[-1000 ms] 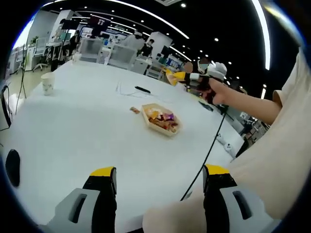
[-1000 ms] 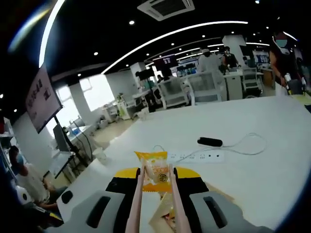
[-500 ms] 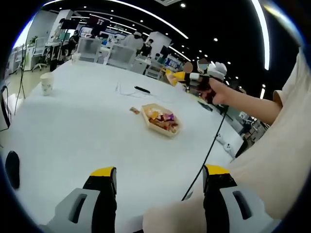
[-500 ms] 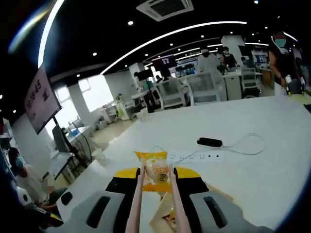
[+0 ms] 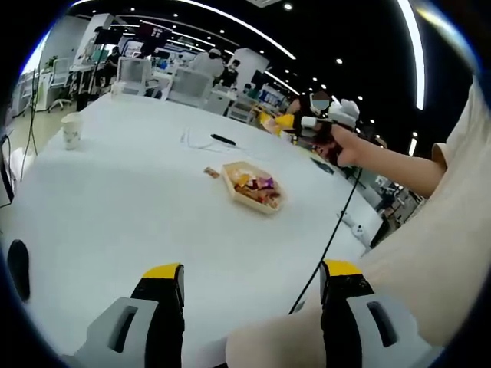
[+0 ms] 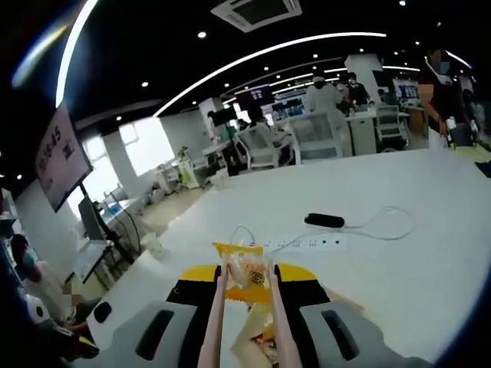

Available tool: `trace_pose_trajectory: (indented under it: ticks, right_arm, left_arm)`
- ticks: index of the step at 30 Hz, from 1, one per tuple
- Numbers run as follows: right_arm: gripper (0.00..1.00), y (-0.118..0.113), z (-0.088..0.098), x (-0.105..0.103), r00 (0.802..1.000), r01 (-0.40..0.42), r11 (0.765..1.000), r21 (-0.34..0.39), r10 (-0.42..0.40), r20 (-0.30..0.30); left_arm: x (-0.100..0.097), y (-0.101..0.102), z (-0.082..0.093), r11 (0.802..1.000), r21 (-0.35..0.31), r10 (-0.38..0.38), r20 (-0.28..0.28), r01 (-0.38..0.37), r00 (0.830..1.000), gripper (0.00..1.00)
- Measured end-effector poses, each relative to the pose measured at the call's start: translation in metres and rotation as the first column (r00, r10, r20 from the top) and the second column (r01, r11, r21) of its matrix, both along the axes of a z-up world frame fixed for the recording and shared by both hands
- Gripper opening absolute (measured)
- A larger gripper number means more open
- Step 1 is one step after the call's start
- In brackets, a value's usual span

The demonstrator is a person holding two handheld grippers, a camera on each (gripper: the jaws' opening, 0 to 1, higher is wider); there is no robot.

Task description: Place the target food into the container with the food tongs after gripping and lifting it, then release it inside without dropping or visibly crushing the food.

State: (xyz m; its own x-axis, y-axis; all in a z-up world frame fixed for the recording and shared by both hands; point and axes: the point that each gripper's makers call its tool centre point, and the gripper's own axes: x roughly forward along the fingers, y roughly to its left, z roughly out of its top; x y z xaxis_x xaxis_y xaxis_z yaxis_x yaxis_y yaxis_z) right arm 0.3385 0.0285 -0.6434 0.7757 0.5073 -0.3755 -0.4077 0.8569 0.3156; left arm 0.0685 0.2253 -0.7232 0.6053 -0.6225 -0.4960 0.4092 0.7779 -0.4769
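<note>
Snack packet (image 6: 245,274) is gripped between the tips of the pink food tongs (image 6: 244,322), which are clamped in the right gripper (image 6: 245,295); packet is held in the air above the white table (image 5: 123,207), not yet in the container. In the left gripper view the right gripper (image 5: 318,126) is seen raised, far and to the right of the tray (image 5: 255,188), which already holds several wrapped snacks; one loose sweet (image 5: 212,172) lies just left of it. Left gripper (image 5: 249,295) is idle near the table edge, jaws spread, nothing between them. Step in hand is judged to be transport: packet should be brought over the tray, lowered until close above the contents, and only then let go. Squeeze should be kept constant, enough to hold without creasing the wrapper. Grip is near the packet's middle, so swing risk looks low.
</note>
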Motion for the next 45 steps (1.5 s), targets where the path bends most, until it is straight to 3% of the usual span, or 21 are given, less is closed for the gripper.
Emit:
trace_pose_trajectory:
  ticks: [23,45]
  right_arm:
    - [0.27,-0.007,-0.006,-0.001,1.000,0.025,1.000,-0.005,-0.025,-0.012]
    - [0.27,0.012,-0.012,-0.004,0.999,-0.013,1.000,-0.011,0.013,-0.032]
  left_arm:
    - [-0.001,0.001,-0.001,1.000,0.001,-0.013,-0.004,0.013,1.000,0.71]
    - [-0.002,0.004,-0.003,1.000,-0.002,0.004,-0.008,-0.004,1.000,0.71]
